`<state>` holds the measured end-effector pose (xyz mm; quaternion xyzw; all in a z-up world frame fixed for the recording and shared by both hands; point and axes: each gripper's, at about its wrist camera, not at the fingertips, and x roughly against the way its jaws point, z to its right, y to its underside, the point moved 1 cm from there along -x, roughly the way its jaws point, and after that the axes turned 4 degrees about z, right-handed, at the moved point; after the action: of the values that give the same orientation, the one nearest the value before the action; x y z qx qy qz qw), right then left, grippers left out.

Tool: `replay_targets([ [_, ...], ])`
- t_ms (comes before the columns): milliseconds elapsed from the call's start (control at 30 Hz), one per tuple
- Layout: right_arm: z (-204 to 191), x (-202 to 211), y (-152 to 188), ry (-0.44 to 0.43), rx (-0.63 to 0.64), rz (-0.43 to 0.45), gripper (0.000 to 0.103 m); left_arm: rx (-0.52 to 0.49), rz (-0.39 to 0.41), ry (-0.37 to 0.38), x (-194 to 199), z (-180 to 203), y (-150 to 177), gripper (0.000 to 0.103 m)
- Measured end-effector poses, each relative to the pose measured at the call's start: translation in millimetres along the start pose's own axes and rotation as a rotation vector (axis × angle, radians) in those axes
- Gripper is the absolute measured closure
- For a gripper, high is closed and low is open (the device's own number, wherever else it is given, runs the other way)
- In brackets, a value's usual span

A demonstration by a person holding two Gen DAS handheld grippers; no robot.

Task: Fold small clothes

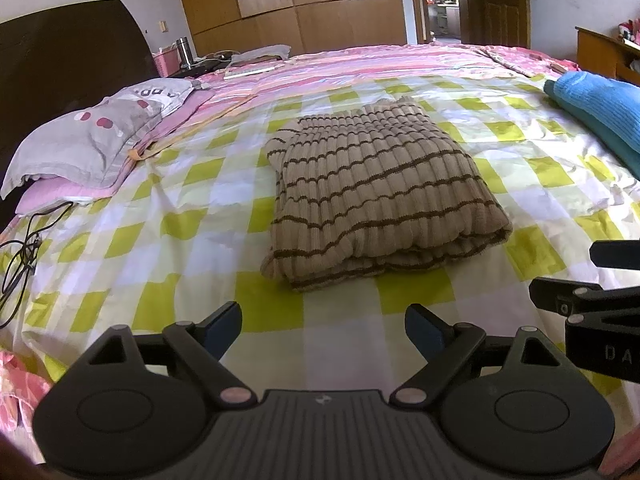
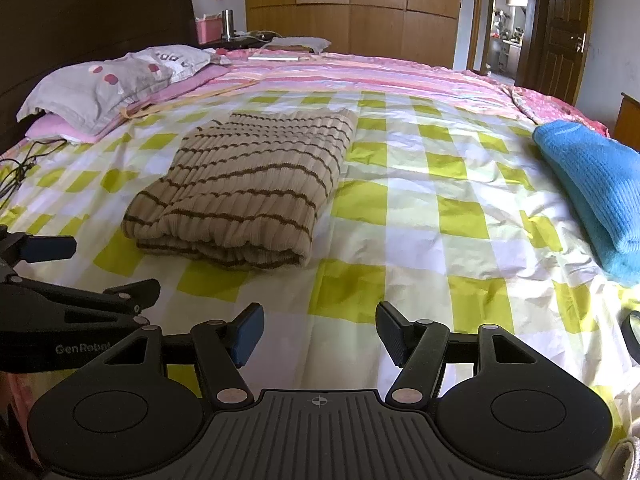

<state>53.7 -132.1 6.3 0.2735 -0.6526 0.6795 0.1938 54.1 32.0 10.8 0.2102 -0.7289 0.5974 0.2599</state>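
Beige striped sweater (image 1: 380, 196) lies folded on the checked sheet (image 1: 180, 248) — blue knit (image 2: 596, 184) partly cut off — left gripper (image 1: 323, 330) and right gripper (image 2: 320, 330) gape empty.

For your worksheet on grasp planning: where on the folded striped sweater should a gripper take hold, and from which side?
Grip the striped sweater at its thick rolled fold edge, the side nearest both open grippers. The stacked layers there form a rounded lip standing up off the checked sheet, so the fingers could probably close over and under all layers at once. Come in low from the near side.
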Motion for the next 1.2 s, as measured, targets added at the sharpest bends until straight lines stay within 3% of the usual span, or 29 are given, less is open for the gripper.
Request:
replay_targets([
  [233,-1.9,0.4,2.5,-0.002,0.007,-0.001,0.041,0.004,0.008,-0.008,1.7,0.0,-0.1,0.001],
  [1200,5.3,1.7,6.9,-0.024,-0.053,-0.015,0.040,0.020,-0.012,-0.002,4.7,2.0,1.8,0.000],
])
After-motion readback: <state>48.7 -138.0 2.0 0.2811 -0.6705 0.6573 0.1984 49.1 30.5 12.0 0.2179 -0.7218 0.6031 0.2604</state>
